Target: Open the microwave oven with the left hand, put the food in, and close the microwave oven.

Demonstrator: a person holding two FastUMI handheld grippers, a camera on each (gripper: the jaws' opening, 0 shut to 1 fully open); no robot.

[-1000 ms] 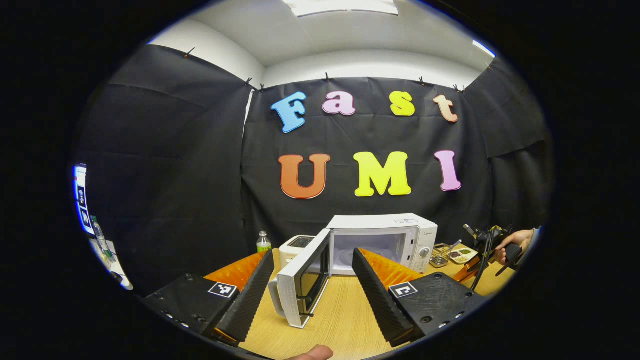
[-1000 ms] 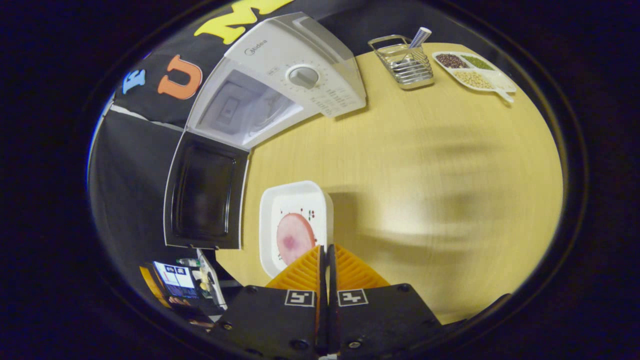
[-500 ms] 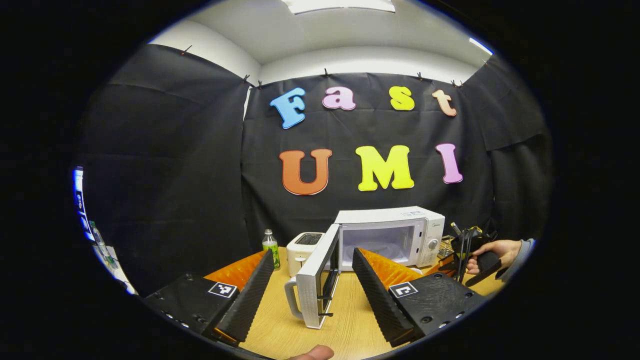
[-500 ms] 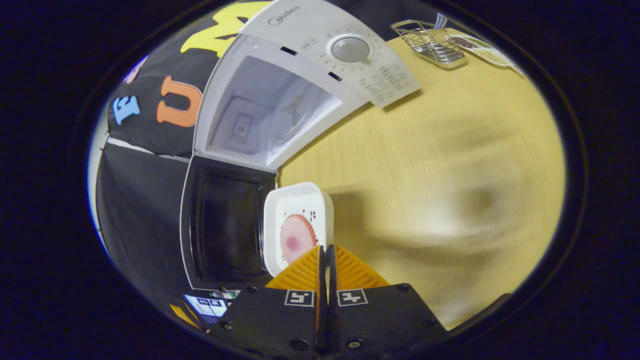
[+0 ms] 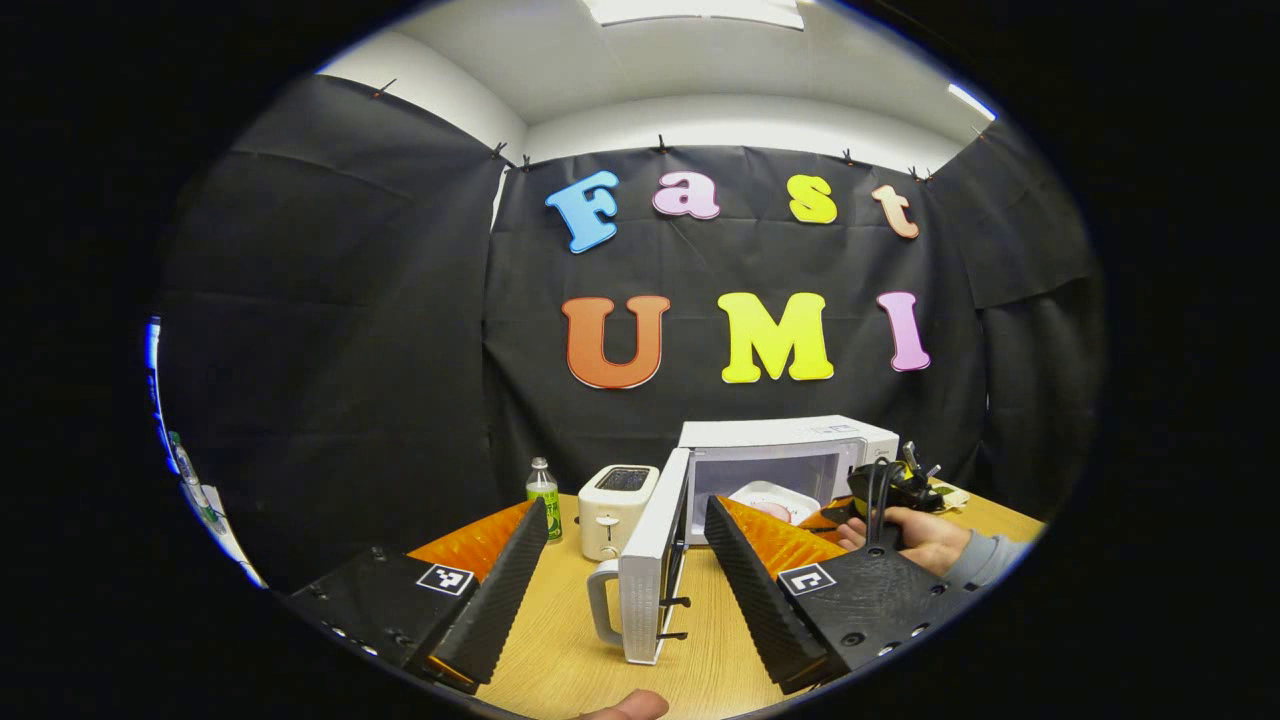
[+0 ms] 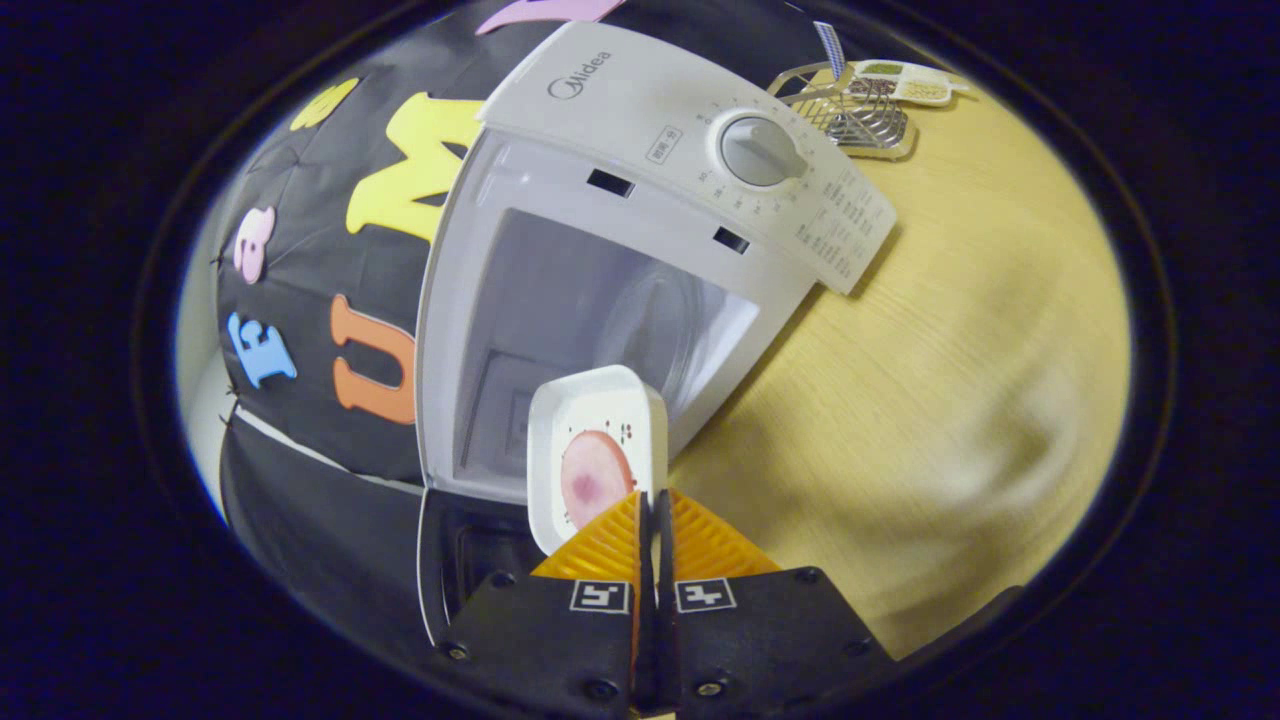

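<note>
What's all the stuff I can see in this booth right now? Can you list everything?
microwave: one, white, back of table, door swung open
tray: one, white, holds a pink slice of food, held at the microwave's opening
toaster: one, white, left of the microwave
bottle: one, green, beside the toaster
wire rack: one, metal, right of the microwave
divided dish: one, white, behind the rack
table: one, light wood
left tongs: open, empty
right tongs: shut on the tray's edge
hand: one, holding the right tongs
</note>
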